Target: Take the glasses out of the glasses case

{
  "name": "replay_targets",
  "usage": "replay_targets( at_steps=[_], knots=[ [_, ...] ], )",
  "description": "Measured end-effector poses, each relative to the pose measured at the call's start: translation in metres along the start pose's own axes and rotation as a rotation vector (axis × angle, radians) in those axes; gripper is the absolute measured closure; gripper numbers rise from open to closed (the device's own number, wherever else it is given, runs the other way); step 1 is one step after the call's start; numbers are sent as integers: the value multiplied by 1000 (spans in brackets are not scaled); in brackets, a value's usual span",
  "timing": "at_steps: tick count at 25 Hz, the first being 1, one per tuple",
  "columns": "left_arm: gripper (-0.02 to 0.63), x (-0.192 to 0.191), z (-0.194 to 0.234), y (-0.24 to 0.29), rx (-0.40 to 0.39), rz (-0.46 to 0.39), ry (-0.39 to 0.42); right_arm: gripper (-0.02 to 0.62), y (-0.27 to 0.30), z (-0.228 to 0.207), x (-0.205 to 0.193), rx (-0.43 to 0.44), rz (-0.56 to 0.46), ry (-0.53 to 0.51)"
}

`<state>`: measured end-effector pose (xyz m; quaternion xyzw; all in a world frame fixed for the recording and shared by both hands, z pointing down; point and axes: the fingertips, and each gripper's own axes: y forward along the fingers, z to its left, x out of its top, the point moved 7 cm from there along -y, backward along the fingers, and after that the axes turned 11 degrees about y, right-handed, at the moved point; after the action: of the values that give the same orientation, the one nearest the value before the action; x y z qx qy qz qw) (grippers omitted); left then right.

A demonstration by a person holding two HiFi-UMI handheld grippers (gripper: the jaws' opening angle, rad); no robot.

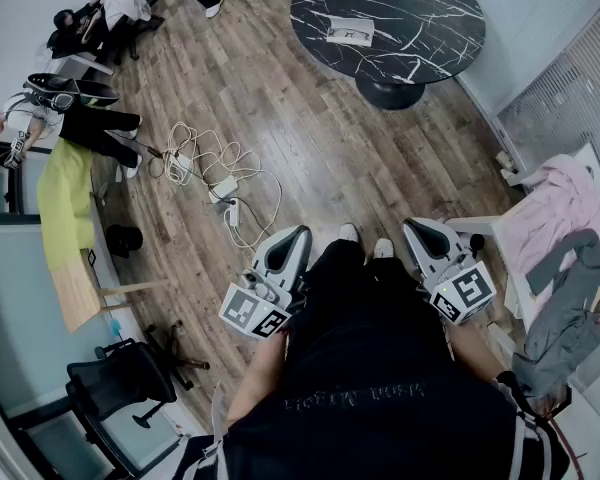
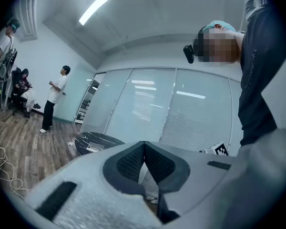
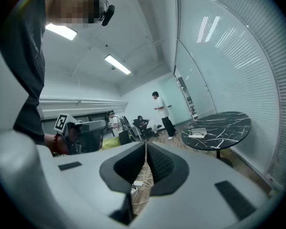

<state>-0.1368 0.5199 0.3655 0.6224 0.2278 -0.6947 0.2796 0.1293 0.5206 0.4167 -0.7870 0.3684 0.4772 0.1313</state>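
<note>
A pale flat case with glasses on it [image 1: 351,32] lies on the round black marble table [image 1: 420,8] at the far side of the room; whether the glasses are in or on the case is too small to tell. The case [image 3: 198,133] and table [image 3: 229,123] also show in the right gripper view, and faintly as the case [image 2: 92,148] in the left gripper view. Both grippers are held close to my body, well short of the table. My left gripper [image 1: 300,234] [image 2: 144,144] is shut and empty. My right gripper [image 1: 412,226] [image 3: 146,145] is shut and empty too.
White cables and a power strip [image 1: 218,183] sprawl on the wooden floor between me and the table. Seated people [image 1: 75,103] and a yellow-covered desk [image 1: 62,203] are at the left, an office chair [image 1: 120,378] near left. Pink and grey clothes [image 1: 570,258] lie at the right. A person stands [image 3: 162,112] beyond.
</note>
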Motion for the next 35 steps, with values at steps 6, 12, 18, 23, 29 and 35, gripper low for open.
replay_targets(
  at_steps=[6, 12, 18, 23, 29, 35],
  knots=[
    [586, -4, 0, 18, -32, -8, -57, 563, -3, -16, 3, 28, -20, 33],
    [586, -6, 13, 36, -49, 23, 12, 563, 15, -25, 10, 13, -13, 27],
    [586, -16, 37, 63, -92, 27, 10, 563, 39, -44, 13, -15, 21, 43],
    [586, -15, 80, 91, -90, 36, 4, 562, 77, -59, 33, -20, 32, 55],
    [586, -12, 144, 122, -59, 57, 8, 561, 137, -75, 55, -32, 82, 29],
    [586, -7, 198, 158, -123, 78, -19, 563, 193, -90, 78, -53, 103, 44]
  ],
)
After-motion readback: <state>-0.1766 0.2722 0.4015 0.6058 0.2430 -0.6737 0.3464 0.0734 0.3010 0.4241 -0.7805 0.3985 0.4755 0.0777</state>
